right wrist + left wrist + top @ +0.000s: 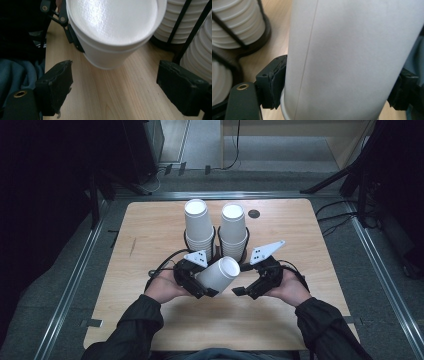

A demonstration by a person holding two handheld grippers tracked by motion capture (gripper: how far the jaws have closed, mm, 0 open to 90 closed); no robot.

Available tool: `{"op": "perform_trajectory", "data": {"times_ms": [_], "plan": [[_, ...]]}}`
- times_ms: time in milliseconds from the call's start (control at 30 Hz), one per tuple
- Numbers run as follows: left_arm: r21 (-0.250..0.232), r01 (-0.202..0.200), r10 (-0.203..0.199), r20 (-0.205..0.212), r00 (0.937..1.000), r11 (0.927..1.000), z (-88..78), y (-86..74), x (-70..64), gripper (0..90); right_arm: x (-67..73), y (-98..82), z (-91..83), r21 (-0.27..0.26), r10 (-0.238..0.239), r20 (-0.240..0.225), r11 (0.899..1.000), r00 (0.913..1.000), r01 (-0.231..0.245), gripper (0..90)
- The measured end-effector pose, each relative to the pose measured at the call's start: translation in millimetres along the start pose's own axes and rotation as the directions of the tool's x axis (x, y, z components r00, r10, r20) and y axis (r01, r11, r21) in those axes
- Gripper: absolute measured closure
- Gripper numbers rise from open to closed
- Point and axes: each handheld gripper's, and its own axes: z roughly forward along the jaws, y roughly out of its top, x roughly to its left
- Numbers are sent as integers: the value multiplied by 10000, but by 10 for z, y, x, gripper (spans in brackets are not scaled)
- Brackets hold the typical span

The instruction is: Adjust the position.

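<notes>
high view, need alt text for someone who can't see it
A person's left tongs grip a single white paper cup, tilted with its flat closed end up and to the right, above a wooden table. The right tongs stand open just beside it, empty. Behind, two tall stacks of white cups sit in black wire holders.

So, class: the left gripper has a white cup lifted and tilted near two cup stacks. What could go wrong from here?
1. The left gripper clamps the thin-walled cup across its sides; squeezing harder could dent it.
2. The cup is tilted and held near its base, so it might slip out.
3. The stacks stand close behind; a swing could knock them. The right gripper is open, giving no support.
</notes>
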Motion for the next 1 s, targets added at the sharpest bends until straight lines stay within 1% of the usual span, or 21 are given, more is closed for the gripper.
{"op": "perform_trajectory", "data": {"times_ms": [33,67,100,133,167,300,333,367,400,433,467,500,533,567,633,667,700,767,833,933,1000], "plan": [[172,-111,113,-104,9999,9998,-5,-1,7,184,1,-9,1,39,-29,47,10000,10000,28,140],[399,-102,108,-153,9998,9992,2,-1,13,184,2,-27,8,131,-63,79,9999,9999,62,140],[399,-102,108,-153,9998,9992,2,-1,13,183,2,-27,8,131,-63,79,9999,9999,62,140],[646,-195,206,-168,9996,9977,13,2,25,183,-4,-46,15,208,-134,98,9997,9999,132,140],[646,-195,206,-168,9996,9977,13,2,25,183,-4,-46,15,208,-134,98,9997,9999,132,140],[1020,-270,271,-1,9996,9944,62,17,40,183,0,-85,28,338,-202,168,9992,9997,196,141],[1302,-185,159,215,9996,9913,104,18,53,179,3,-100,35,417,-167,156,9990,9997,160,141],[1302,-185,159,215,9996,9913,104,18,53,177,-1,-109,43,495,-163,110,9987,9998,158,142],[1607,-101,61,248,9997,9869,165,18,68,177,-1,-119,54,608,-144,136,9981,9998,136,142],[1607,-101,61,248,9997,9869,165,18,68,177,-1,-119,54,608,-144,136,9981,9998,136,142],[1785,-63,16,265,9996,9839,196,23,78,177,3,-130,63,752,-115,191,9971,9998,100,143],[2069,-125,56,339,9994,9783,246,40,91,177,2,-150,77,949,-107,281,9955,9995,80,143],[2069,-125,56,339,9994,9783,246,40,91,177,2,-150,77,949,-107,281,9955,9995,80,143],[2257,-241,147,430,9990,9739,281,66,80,177,-4,-166,84,955,-105,325,9954,9994,73,142],[2312,-265,166,446,9989,9725,296,77,66,176,-3,-174,81,962,-76,358,9954,9993,41,143],[2502,-513,370,613,9974,9668,332,108,31,176,-3,-177,82,961,-88,330,9954,9994,56,142],[2623,-674,519,656,9965,9626,366,135,-5,176,0,-179,84,952,-115,316,9954,9994,84,143],[2658,-729,560,708,9959,9613,377,143,-12,176,8,-178,92,973,-176,196,9951,9997,156,142],[2741,-949,730,889,9934,9570,417,169,-45,176,24,-174,101,1003,-240,175,9947,9996,221,142],[2899,-1268,975,1134,9888,9486,477,203,-112,172,65,-149,142,1031,-449,-110,9936,9989,458,143],[3008,-1245,944,1127,9891,9455,489,213,-129,164,80,-138,169,1098,-520,-238,9925,9984,543,147]]}}
